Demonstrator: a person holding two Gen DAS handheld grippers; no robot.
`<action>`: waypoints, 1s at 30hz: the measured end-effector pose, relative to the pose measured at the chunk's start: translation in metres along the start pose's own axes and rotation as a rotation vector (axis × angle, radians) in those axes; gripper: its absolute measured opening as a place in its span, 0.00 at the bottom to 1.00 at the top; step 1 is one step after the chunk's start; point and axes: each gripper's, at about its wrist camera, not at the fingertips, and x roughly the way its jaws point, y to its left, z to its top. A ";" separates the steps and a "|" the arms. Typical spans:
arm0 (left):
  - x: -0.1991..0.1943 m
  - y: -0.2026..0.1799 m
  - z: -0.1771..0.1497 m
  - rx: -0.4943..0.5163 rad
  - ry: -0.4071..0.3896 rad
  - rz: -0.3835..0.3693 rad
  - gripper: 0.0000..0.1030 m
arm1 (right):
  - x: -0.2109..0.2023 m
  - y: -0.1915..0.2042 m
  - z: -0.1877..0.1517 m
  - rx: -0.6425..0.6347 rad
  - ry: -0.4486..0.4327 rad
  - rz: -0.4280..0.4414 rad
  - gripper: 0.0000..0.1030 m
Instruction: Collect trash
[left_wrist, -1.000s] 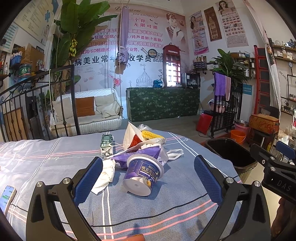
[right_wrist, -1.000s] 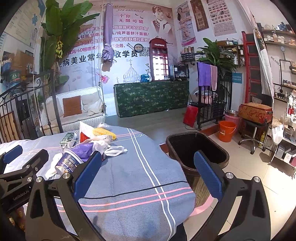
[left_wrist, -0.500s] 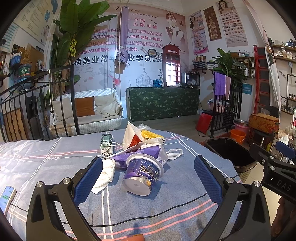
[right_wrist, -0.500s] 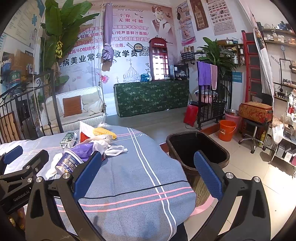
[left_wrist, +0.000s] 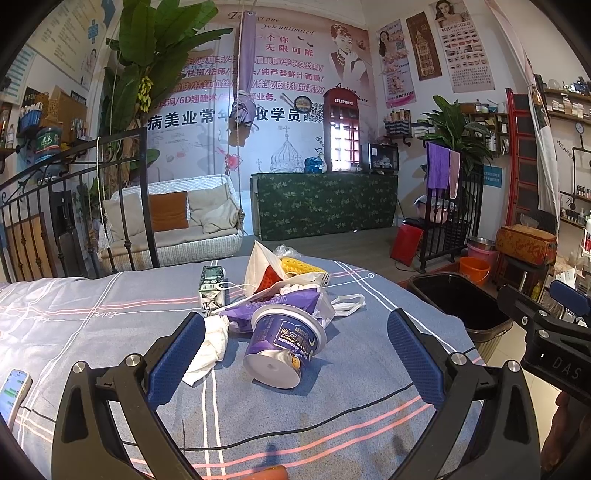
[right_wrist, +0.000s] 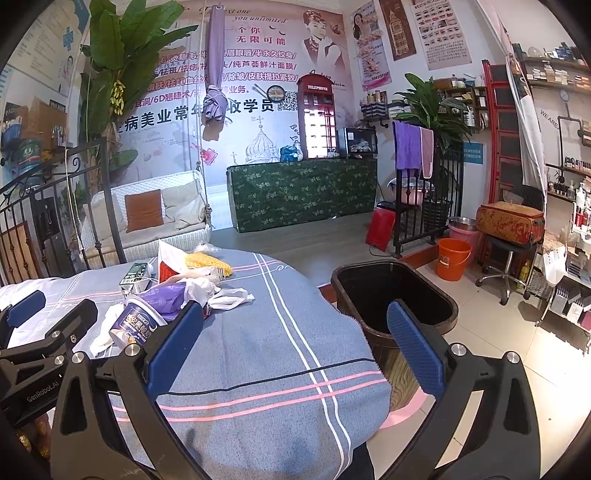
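Above the cloth-covered table (left_wrist: 92, 332), both tongs (left_wrist: 295, 354) (right_wrist: 295, 343) spread wide, empty, purple cup (left_wrist: 282, 349) between the left pair.

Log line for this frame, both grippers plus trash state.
left gripper: open, empty, facing purple cup | right gripper: open, empty | trash pile on table | black bin: beside table

Blue-grey striped tablecloth (left_wrist: 110, 332) with tipped purple tub (left_wrist: 284, 347), tissue (left_wrist: 210, 347), carton (left_wrist: 212, 286)
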 end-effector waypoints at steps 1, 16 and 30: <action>0.000 0.000 0.000 0.000 -0.001 0.000 0.95 | 0.000 0.000 0.000 0.001 -0.001 0.000 0.96; 0.001 0.000 -0.001 0.001 0.002 0.001 0.95 | 0.001 0.000 0.000 -0.002 0.005 0.003 0.96; 0.028 0.033 -0.026 -0.002 0.208 -0.041 0.95 | 0.057 0.021 -0.018 -0.092 0.223 0.110 0.96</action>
